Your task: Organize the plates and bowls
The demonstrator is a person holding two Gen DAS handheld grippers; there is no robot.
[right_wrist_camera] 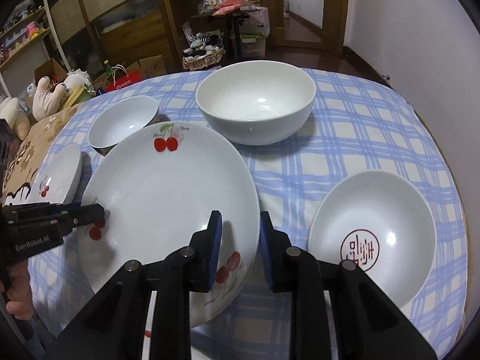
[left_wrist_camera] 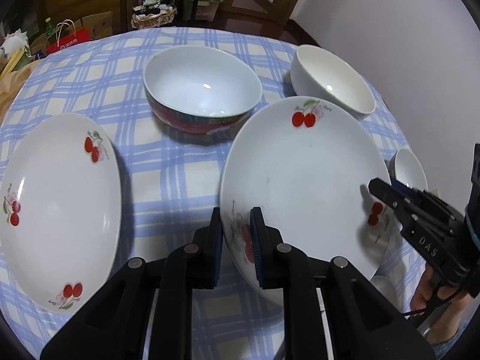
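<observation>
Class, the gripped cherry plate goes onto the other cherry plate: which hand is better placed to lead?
Left, probably. Both the left gripper and right gripper clamp the big cherry plate, but the second cherry plate lies just beside the left one.

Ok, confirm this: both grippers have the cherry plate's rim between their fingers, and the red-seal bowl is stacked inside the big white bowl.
Not stacked: the right wrist view shows the red-seal bowl standing alone on the checked tablecloth, apart from the empty big white bowl. The left gripper and right gripper do each have the rim of the cherry plate between their fingers.
</observation>
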